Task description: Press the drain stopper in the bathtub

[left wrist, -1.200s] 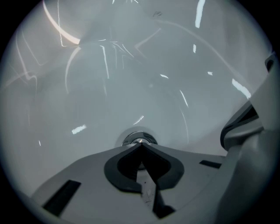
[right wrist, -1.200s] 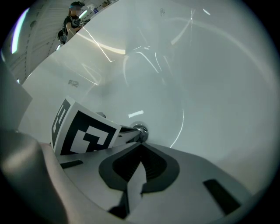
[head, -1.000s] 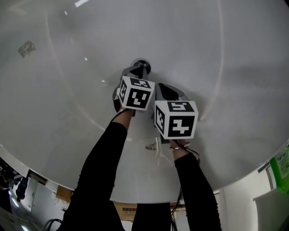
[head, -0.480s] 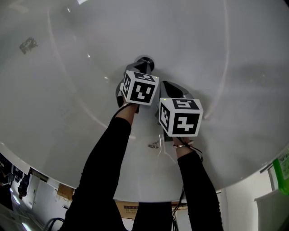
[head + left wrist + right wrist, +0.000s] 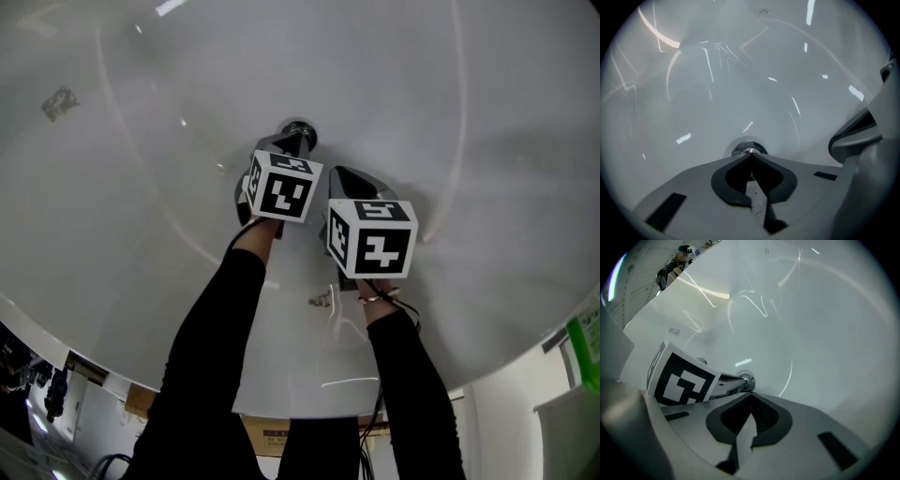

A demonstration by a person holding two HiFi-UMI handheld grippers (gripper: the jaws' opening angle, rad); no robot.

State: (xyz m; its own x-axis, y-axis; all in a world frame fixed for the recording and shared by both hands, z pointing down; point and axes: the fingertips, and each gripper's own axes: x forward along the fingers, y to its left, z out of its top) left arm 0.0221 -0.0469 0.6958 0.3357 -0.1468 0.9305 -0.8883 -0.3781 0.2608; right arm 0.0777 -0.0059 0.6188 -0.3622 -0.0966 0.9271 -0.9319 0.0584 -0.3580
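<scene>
A round chrome drain stopper (image 5: 298, 132) sits in the floor of the white bathtub (image 5: 487, 112). My left gripper (image 5: 292, 143) is shut, its tips resting on or just over the stopper (image 5: 748, 149); the joined tips (image 5: 750, 153) hide its near edge. My right gripper (image 5: 339, 176) is shut with nothing in it, held just right of the left one and short of the stopper (image 5: 747, 380). From the right gripper view the left gripper's marker cube (image 5: 682, 379) shows at the left.
The tub's curved wall (image 5: 693, 61) rises beyond the drain. Its near rim (image 5: 309, 398) runs below my arms. A person stands far off at the upper left (image 5: 675, 266). A green item (image 5: 586, 347) shows at the right edge.
Both grippers barely moved: they shifted slightly right and back again. The left tips stay at the stopper.
</scene>
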